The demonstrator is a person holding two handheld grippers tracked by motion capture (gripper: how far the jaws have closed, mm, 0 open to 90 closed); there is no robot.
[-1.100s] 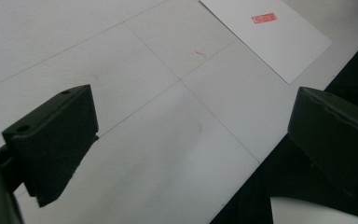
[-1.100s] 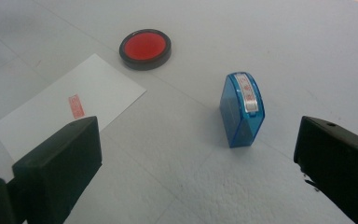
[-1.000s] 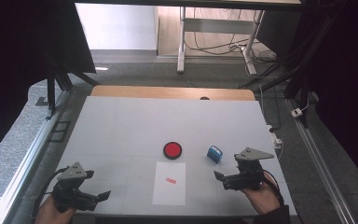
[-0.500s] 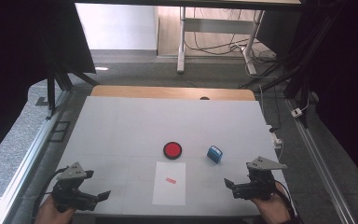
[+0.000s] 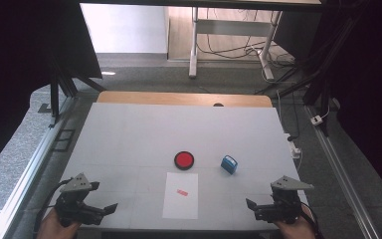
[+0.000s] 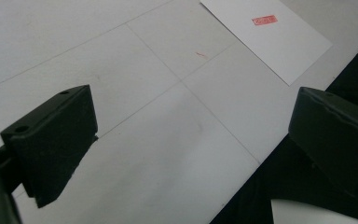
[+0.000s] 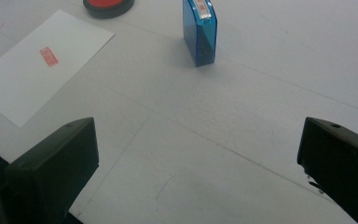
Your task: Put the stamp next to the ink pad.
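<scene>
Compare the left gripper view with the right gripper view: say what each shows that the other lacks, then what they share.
Left gripper view alone: the left gripper, jaws wide apart over bare table, with the table's near edge and dark space beyond it.

Right gripper view alone: the right gripper, also open, the blue stamp standing upright, and part of the red ink pad at the top edge.

Shared: the white paper with its red stamped mark, lying flat on the table.
</scene>
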